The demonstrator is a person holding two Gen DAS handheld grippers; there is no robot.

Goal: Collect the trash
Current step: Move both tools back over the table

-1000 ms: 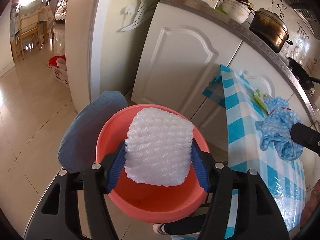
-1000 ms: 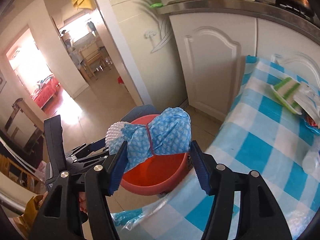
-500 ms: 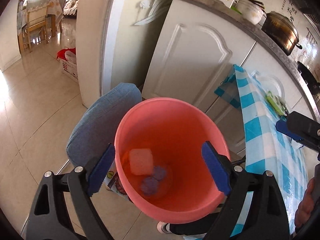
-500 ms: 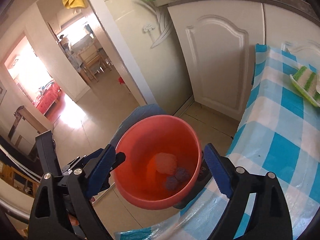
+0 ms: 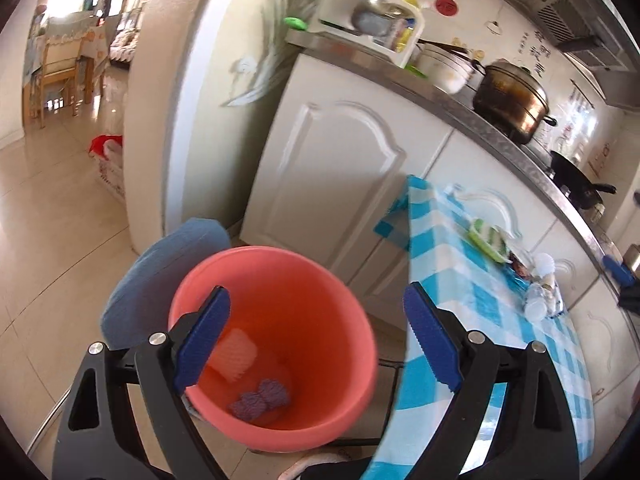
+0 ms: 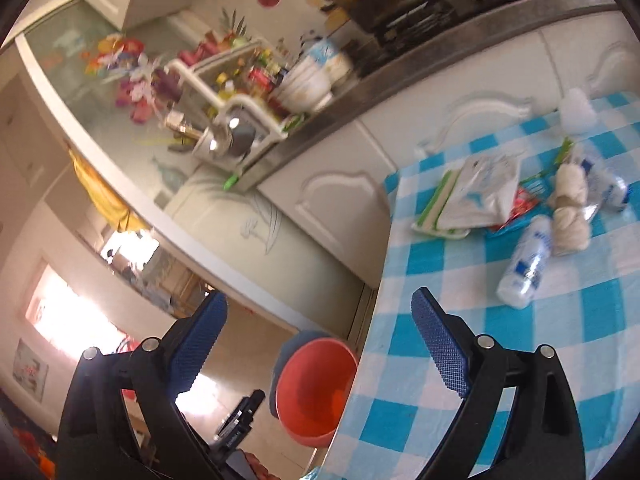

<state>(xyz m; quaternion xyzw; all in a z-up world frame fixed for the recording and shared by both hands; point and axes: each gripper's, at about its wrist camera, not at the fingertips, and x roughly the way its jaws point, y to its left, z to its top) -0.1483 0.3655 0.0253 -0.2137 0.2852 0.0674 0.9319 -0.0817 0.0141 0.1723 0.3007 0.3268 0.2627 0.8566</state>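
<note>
An orange-red bin (image 5: pixel 276 344) stands on the floor beside the blue-checked table (image 5: pixel 496 320). Inside it lie a white foam net (image 5: pixel 236 354) and a bluish bundle (image 5: pixel 262 398). My left gripper (image 5: pixel 316 340) is open and empty above the bin. My right gripper (image 6: pixel 320 344) is open and empty over the table's edge (image 6: pixel 520 360); the bin (image 6: pixel 316 392) shows below it. On the table lie a clear plastic bottle (image 6: pixel 526 266), a cream yarn bundle (image 6: pixel 568 212), a white plastic bag (image 6: pixel 480 194) and a green-striped packet (image 6: pixel 434 210).
White kitchen cabinets (image 5: pixel 340 176) and a steel counter with a pot (image 5: pixel 510 100) run behind the table. A blue-cushioned stool (image 5: pixel 160 276) stands against the bin. Tiled floor (image 5: pixel 52 248) lies to the left.
Both grippers opened: the foam net and the blue bundle dropped into the bin. The right gripper then swung up and right toward the table's trash.
</note>
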